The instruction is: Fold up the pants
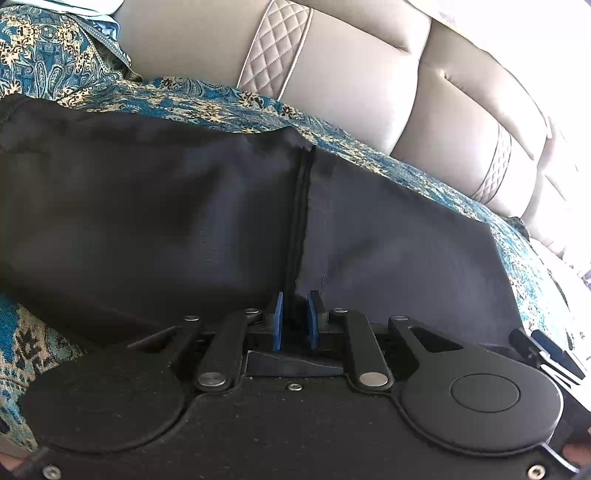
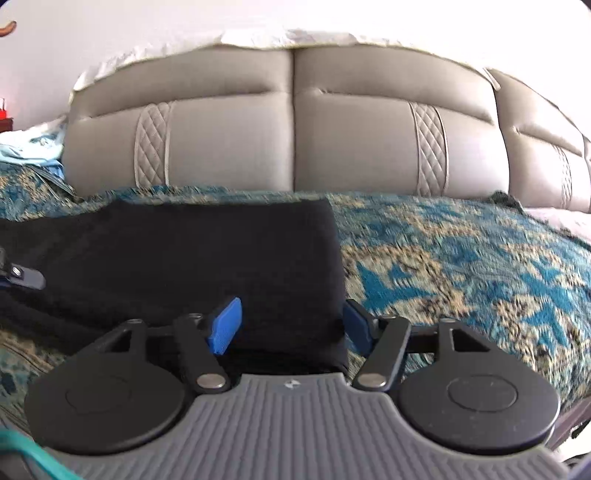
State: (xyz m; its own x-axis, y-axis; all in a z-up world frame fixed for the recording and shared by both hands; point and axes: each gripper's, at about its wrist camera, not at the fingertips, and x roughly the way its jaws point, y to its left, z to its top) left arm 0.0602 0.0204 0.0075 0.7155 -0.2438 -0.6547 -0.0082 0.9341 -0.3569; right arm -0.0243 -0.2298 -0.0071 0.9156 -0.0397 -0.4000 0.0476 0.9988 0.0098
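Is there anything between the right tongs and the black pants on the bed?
Nothing visible. The right tongs are open, and the near edge of the black pants already lies between the blue pads, on the patterned bedcover.

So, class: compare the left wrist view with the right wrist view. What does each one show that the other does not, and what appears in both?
Only the left wrist view shows the left gripper with its jaws nearly together around a raised seam of the black pants.

Only the right wrist view shows the right gripper with jaws wide apart, straddling the near edge of the pants, plus the white wall.

Both show the pants, the blue patterned bedspread and the padded beige headboard.
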